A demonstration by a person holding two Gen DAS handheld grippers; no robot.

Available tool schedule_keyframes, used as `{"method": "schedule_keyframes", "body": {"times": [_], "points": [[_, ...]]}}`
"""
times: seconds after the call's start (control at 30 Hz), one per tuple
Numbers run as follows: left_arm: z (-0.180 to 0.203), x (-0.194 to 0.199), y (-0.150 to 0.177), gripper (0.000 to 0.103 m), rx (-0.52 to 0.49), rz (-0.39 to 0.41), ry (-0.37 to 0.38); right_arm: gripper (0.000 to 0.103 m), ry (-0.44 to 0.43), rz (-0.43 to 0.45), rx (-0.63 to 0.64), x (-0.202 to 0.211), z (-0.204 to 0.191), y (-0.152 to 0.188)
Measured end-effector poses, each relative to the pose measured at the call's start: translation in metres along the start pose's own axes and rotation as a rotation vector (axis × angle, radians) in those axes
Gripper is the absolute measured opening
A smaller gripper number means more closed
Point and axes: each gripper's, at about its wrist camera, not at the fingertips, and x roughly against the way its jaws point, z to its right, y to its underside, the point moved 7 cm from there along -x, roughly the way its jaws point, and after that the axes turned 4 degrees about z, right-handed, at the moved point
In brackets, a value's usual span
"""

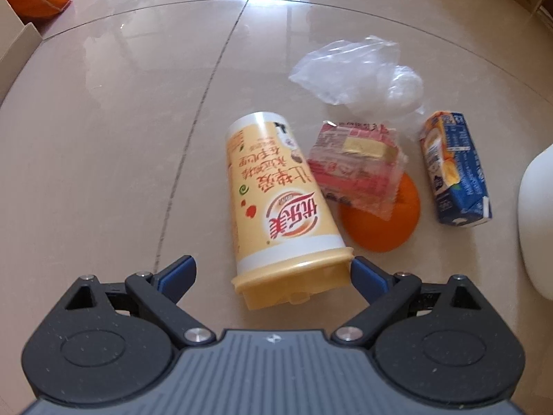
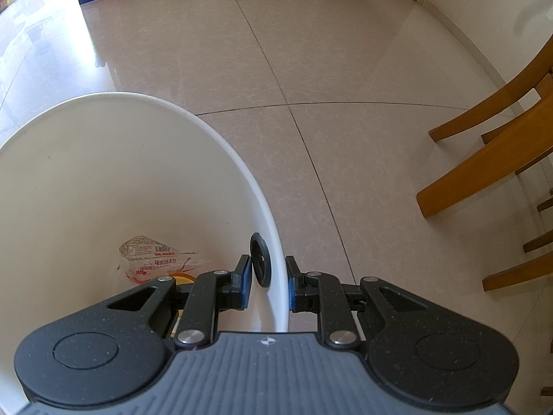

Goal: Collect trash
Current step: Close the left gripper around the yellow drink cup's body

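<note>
Cup lies on its side on the floor, lid end toward the camera, base pointing away. Looks like thin plastic w/ a paper sleeve: prob. light, fairly stiff but crushable, smooth and round, so it could roll or slip. Best hold is prob. across the lid end, where the rim gives the pads sth to catch on.

Left gripper jaws are wide apart, straddling the lid end: right pad is just beside or touching the lid edge (can't tell which), left pad is well clear w/ bare floor between. Not clamped yet. Cup sits off-centre toward the right pad, so closing may nudge it sideways.

Other trash close by: wrapper just right of the cup, lying partly over an orange; carton further right; clear bag behind them.

Right gripper jaws are nearly together, clamped on the bin wall near a black handle knob, one pad inside, one outside. One wrapper already lies in the bin bottom.
</note>
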Motion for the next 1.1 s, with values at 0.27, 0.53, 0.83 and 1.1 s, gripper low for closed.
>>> {"method": "schedule_keyframes", "body": {"times": [0.27,0.53,0.83,1.1], "points": [[-0.006,-0.004,-0.019,0.096,-0.027,0.019,0.022,0.023,0.002,0.0,0.001,0.0,0.0,0.0],[-0.002,-0.037,-0.037,0.082,0.006,-0.028,0.001,0.023,0.002,-0.002,-0.002,0.0,0.0,-0.001],[-0.007,-0.053,-0.029,0.073,0.017,-0.053,0.006,0.023,0.004,-0.001,0.001,0.0,0.001,-0.001],[-0.008,-0.04,-0.027,0.072,-0.025,-0.031,0.027,0.023,0.004,-0.001,0.001,0.0,0.0,0.0]]}}
